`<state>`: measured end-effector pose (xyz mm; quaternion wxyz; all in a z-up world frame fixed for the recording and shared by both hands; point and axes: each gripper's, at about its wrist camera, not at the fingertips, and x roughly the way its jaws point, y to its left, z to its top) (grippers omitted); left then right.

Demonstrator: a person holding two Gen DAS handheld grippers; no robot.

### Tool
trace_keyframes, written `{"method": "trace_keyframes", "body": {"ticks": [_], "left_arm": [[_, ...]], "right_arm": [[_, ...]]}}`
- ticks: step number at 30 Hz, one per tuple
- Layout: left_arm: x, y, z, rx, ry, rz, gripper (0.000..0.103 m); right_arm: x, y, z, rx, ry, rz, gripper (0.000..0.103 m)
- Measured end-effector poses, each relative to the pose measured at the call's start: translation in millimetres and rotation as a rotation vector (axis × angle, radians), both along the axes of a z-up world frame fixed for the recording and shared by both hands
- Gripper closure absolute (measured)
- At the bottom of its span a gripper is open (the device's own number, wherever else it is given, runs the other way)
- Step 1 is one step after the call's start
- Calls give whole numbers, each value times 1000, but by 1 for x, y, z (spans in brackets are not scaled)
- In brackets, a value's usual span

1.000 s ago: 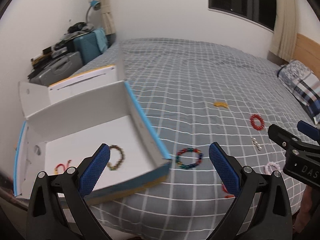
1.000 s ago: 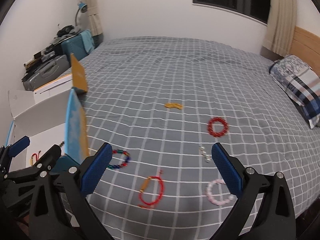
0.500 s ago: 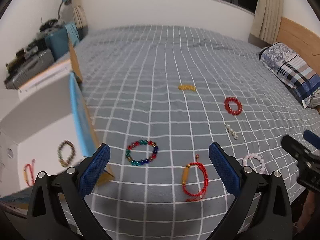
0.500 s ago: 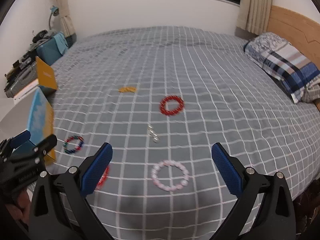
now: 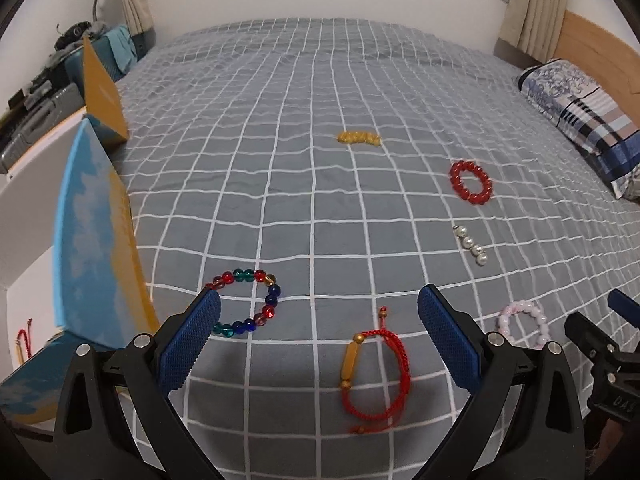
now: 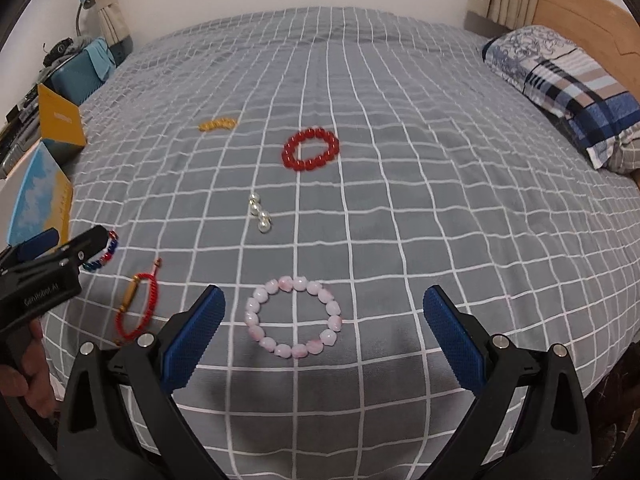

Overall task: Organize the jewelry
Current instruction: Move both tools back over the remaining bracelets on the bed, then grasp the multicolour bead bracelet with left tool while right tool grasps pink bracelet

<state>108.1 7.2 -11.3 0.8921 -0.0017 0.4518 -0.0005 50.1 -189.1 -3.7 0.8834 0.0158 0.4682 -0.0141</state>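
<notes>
Several pieces of jewelry lie on the grey checked bed. My left gripper point(image 5: 320, 344) is open and empty above a red cord bracelet point(image 5: 376, 376); a multicolour bead bracelet point(image 5: 248, 300) lies by its left finger. My right gripper point(image 6: 324, 336) is open and empty, with a pink bead bracelet point(image 6: 294, 316) between its fingers. Farther off lie a pearl piece point(image 6: 259, 212), a red bead bracelet point(image 6: 310, 148) and a small orange piece point(image 6: 218, 123). The open white box point(image 5: 36, 208) with blue sides stands at the left and holds a red cord piece point(image 5: 24, 340).
A plaid pillow point(image 6: 560, 88) lies at the right by the wooden headboard point(image 5: 600, 56). Luggage and clutter point(image 5: 48, 88) stand past the bed's left edge. The bed's near edge runs just under both grippers.
Both grippers have swung to the right, away from the box. The left one now faces the red cord bracelet, the right one the pink bracelet. Both stayed open.
</notes>
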Motion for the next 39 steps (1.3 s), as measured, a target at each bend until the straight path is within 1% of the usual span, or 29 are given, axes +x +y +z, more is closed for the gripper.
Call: {"method": "trace_keyframes", "body": {"ticks": [2,4,5,8,11,13,19,28,30,32,34,36,37,39], "left_arm": [[7,0,-6,-8,-8,-3,6],[18,0,-14,20,26,33,6],[21,1,-17,6,21,35,6],[29,4,-25,4,35,57,6],[37,7,-34,26,57,75,6],[41,10,-39,27,66,90,6],[44,17,-49,40,82,107,6],[46,18,-68,42,135,111,6],[46,17,-70,36,141,114,6],[46,18,-71,28,147,116,6],[46,19,-72,10,156,110,6],[46,19,-72,3,166,100,6],[46,19,-72,2,167,94,7],[45,20,-72,-7,169,90,10]], "right_arm": [[4,-1,-7,2,21,-1,8],[8,0,-13,9,37,7,8],[10,1,-16,10,46,8,8],[15,2,-25,18,67,9,8],[21,3,-36,22,94,13,8],[23,3,-41,22,105,14,8],[30,3,-53,40,132,19,8],[35,5,-65,64,168,26,8],[36,6,-69,62,180,25,14],[37,7,-72,55,187,32,16],[37,9,-73,53,185,35,23],[37,10,-72,56,187,42,34],[37,11,-72,54,188,44,37],[37,12,-71,49,190,45,49]]}}
